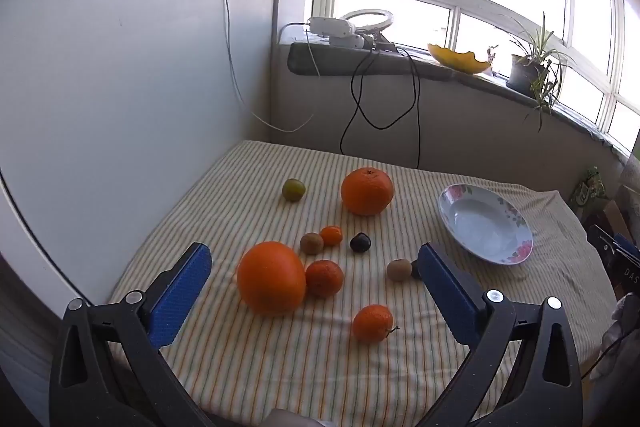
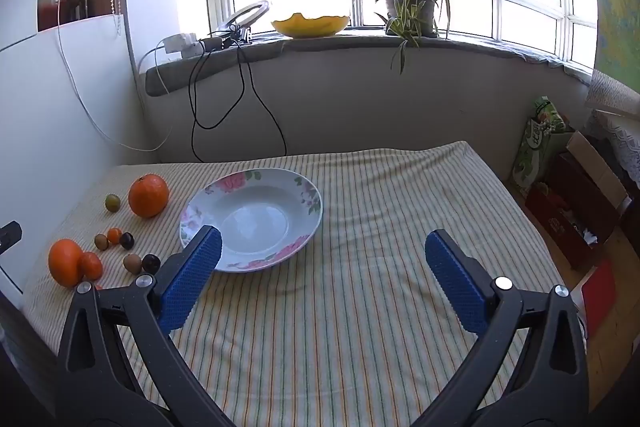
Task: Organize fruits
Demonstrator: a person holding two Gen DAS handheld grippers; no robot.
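Fingers of the left gripper [image 1: 316, 287] stand fully spread, nothing between the blue ribbed pads, hovering tilted down over the fruit cluster. Fingers of the right gripper [image 2: 322, 279] likewise released and empty, over bare cloth just right of the plate [image 2: 192, 211].

Step in hand, by judgement: first pick, no fruit yet in the plate. Advice: start with the near large orange [image 1: 271, 278], centre it between the pads and close across its widest girth; it touches a tangerine [image 1: 324, 278], so come straight down to avoid nudging that one into a roll.

Materials: oranges and tangerines round, with dimpled rind; a stemmed tangerine [image 1: 372, 323] sits nearest. Two brownish kiwis [image 1: 311, 243] look matte, a dark plum [image 1: 360, 242] smooth. Farther out, a second large orange [image 1: 367, 191] and a greenish small fruit [image 1: 293, 189]. Plate glossy, shallow, floral-rimmed, probably slippery. Bench covered in soft striped cloth [image 2: 360, 347], slightly wrinkled.
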